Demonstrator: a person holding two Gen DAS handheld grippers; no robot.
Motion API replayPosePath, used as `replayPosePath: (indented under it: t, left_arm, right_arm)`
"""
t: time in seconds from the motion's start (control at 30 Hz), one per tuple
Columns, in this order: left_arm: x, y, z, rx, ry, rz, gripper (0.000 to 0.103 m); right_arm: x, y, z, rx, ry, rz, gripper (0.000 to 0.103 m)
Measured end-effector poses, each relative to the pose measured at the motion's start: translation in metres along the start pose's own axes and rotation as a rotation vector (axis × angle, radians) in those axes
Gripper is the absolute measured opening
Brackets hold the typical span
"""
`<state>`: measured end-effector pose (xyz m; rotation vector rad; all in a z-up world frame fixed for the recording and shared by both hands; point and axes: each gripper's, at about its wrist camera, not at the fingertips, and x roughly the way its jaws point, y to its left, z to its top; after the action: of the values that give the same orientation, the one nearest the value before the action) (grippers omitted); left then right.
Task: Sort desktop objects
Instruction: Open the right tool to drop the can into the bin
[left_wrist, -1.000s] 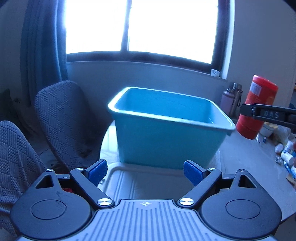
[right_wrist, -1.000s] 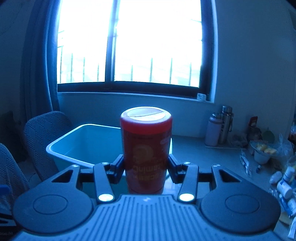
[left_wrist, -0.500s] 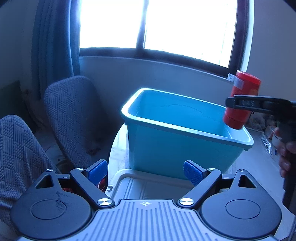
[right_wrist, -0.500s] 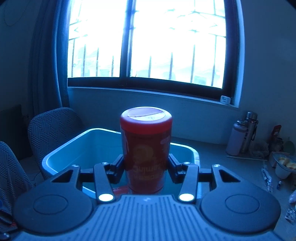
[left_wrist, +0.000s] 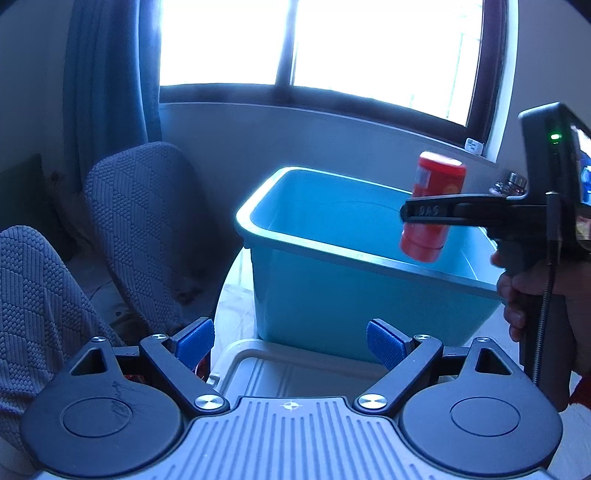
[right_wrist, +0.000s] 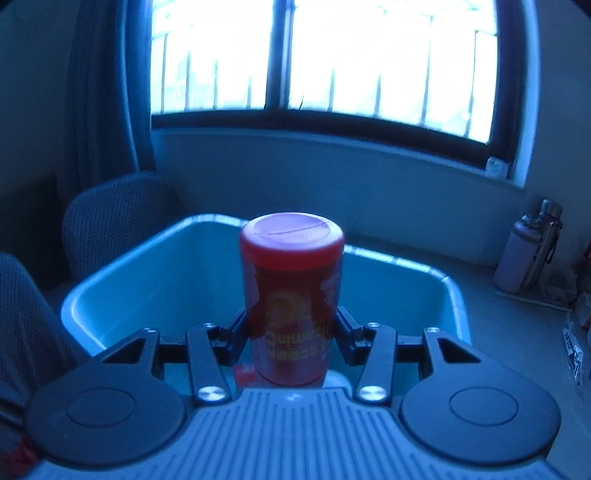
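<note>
Your right gripper (right_wrist: 291, 332) is clamped on the red canister (right_wrist: 291, 295), which sits upright between the fingers with its printed label upside down. The canister hangs above the open teal bin (left_wrist: 332, 295), inside the line of its near rim, not touching it. Your left gripper (left_wrist: 290, 341) is held low in front of the bin with its blue pads (left_wrist: 384, 341) spread wide and nothing between them, over a pale lid (left_wrist: 291, 373) on the table (right_wrist: 517, 332). Two bottles (right_wrist: 528, 254) stand near the wall.
</note>
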<state>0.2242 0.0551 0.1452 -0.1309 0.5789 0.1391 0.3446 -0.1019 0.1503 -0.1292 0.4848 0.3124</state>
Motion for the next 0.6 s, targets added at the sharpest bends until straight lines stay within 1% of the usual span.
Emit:
replayPosePath:
  t: [0.07, 0.13, 0.17, 0.33, 0.47, 0.6]
  left_arm:
    - [0.002, -0.001, 0.001, 0.001, 0.004, 0.006, 0.091]
    - [0.003, -0.002, 0.001, -0.002, 0.006, 0.01, 0.091]
    - [0.003, -0.002, 0.001, -0.004, 0.006, 0.012, 0.091]
    - [-0.001, 0.0, 0.0, -0.026, 0.0, -0.002, 0.091]
    - [-0.002, -0.002, -0.001, -0.015, 0.001, -0.016, 0.091]
    - [-0.009, -0.004, -0.005, -0.005, -0.007, -0.04, 0.091]
  right_arm:
    - [-0.002, 0.003, -0.001, -0.022, -0.022, -0.019, 0.087]
    - [-0.011, 0.005, -0.003, -0.033, -0.073, -0.012, 0.088]
    - [-0.015, 0.005, -0.003, -0.037, -0.084, -0.015, 0.088]
    - [-0.031, 0.003, -0.002, -0.028, -0.112, -0.034, 0.088]
    - [-0.052, -0.006, -0.007, -0.014, -0.139, -0.069, 0.088]
    - [-0.072, -0.021, -0.018, 0.044, -0.146, -0.108, 0.088]
